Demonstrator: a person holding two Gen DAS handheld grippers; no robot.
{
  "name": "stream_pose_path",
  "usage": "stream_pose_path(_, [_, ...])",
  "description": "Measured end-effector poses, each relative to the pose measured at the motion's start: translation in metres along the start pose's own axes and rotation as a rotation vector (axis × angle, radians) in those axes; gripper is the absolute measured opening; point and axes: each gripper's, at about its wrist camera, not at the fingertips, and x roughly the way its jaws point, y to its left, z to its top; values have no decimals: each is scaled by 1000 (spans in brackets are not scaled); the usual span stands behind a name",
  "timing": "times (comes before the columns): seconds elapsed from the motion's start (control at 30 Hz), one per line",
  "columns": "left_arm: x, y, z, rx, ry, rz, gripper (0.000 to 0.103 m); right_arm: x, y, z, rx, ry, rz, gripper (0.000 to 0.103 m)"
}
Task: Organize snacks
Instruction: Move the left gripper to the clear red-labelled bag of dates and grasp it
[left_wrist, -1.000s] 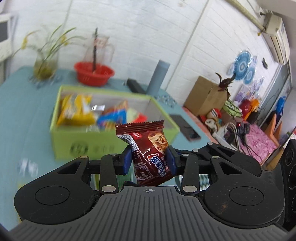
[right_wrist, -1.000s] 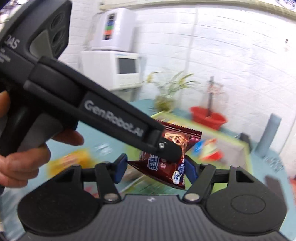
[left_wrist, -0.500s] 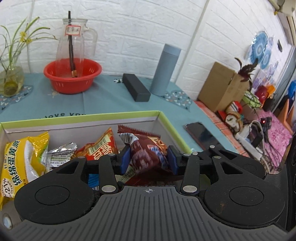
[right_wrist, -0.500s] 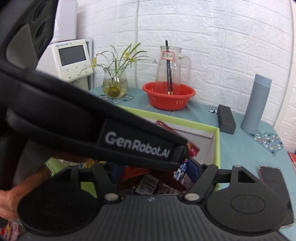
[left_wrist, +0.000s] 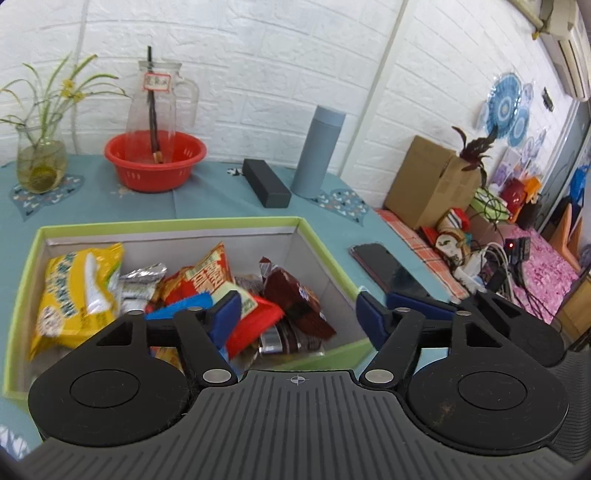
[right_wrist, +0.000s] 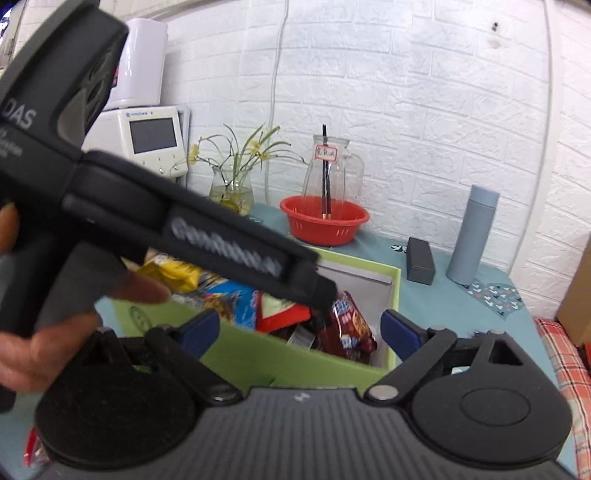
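A green-rimmed box (left_wrist: 325, 251) on the teal table holds several snack packets: a yellow bag (left_wrist: 79, 291), a red-orange packet (left_wrist: 210, 273), a silver one and dark brown cookie packets (left_wrist: 295, 302). My left gripper (left_wrist: 298, 315) is open and empty just above the box's near right corner. My right gripper (right_wrist: 300, 330) is open and empty in front of the box (right_wrist: 393, 295); the brown packet (right_wrist: 347, 325) lies inside it. The left gripper's body (right_wrist: 155, 218), held by a hand, crosses the right wrist view.
A red basin (left_wrist: 155, 160) with a glass jug, a vase of flowers (left_wrist: 40, 158), a black case (left_wrist: 266, 182) and a grey-blue flask (left_wrist: 319, 151) stand behind the box. A phone (left_wrist: 384, 266) lies right of it near the table edge.
Both grippers opened and let go of the brown cookie packets, which now lie in the box. Both grippers have pulled back and up a little from the box.
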Motion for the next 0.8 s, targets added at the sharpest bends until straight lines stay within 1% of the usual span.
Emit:
stream_pose_path(0.07, [-31,4,-15,-31,-57,0,78,-27,10,-14,27,-29,-26,93])
stream_pose_path(0.1, [-46,7,-24,-50,-81,3,81,-39,15,-23,51,-33,-13,93])
stream_pose_path(0.17, [-75,15,-46,-92,-107,15,81,-59,28,-42,100,-26,37,93])
stream_pose_path(0.23, [-100,24,-71,-128,-117,35,81,-72,46,-61,127,2,71,93])
stream_pose_path(0.33, [-133,34,-113,-184,-112,96,81,-83,78,-82,106,57,107,93])
stream_pose_path(0.43, [-157,39,-157,-229,-82,126,81,-88,106,-94,64,97,157,93])
stream_pose_path(0.53, [-167,39,-188,-225,-30,128,81,-92,129,-102,45,123,208,93])
stream_pose_path(0.63, [-166,35,-193,-195,-14,142,78,-86,143,-103,27,156,223,93])
stream_pose_path(0.73, [-164,36,-179,-137,-61,135,78,-83,152,-105,7,184,240,93])
stream_pose_path(0.8, [-153,38,-167,-93,-67,119,78,-81,154,-106,14,198,271,93])
